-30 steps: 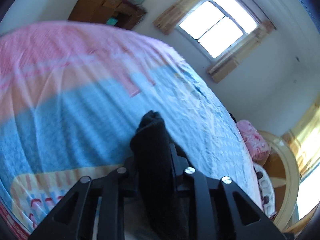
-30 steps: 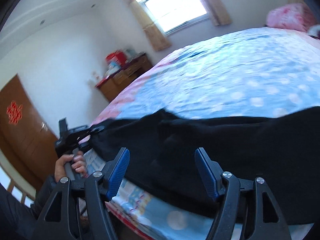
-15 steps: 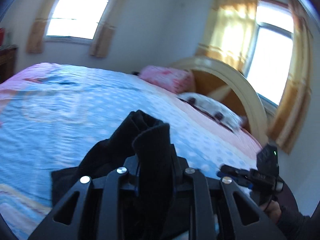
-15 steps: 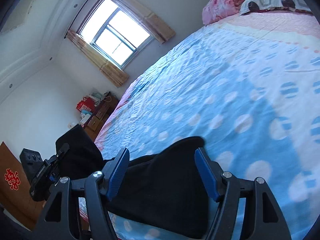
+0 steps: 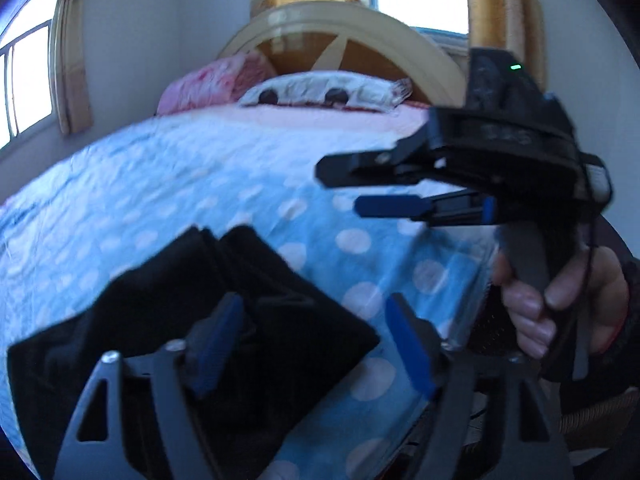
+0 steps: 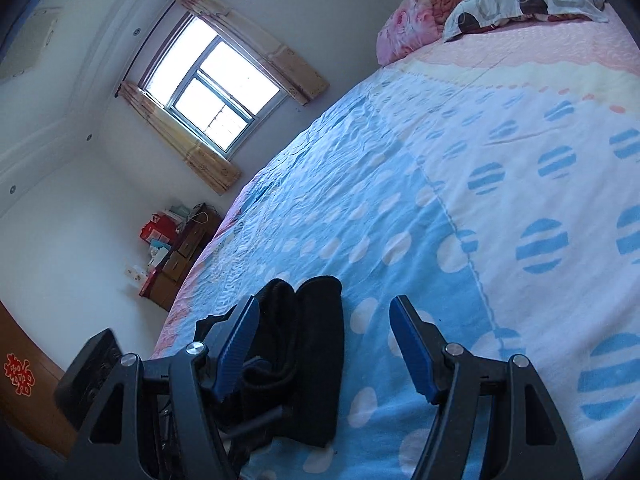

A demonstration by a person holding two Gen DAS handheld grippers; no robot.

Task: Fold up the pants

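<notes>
1. Black pants (image 5: pixel 192 320) lay in a compact folded bundle near the bed's (image 6: pixel 460 200) foot edge; folding looked nearly done.
2. Both hand-held grippers stood wide and empty: left (image 5: pixel 312 344), right (image 6: pixel 324 344).
3. Only the left view showed the right hand (image 5: pixel 560 300); only the right showed the side window (image 6: pixel 208 88).

daylight from window (image 6: pixel 210 92) | left wrist motion-blurred | fisheye edges warped, dark

The left hand-held gripper (image 5: pixel 312 344) has let go of the black pants (image 5: pixel 192 320); its jaws now stand apart. The pants now lie folded on the bed (image 6: pixel 500 200).
</notes>
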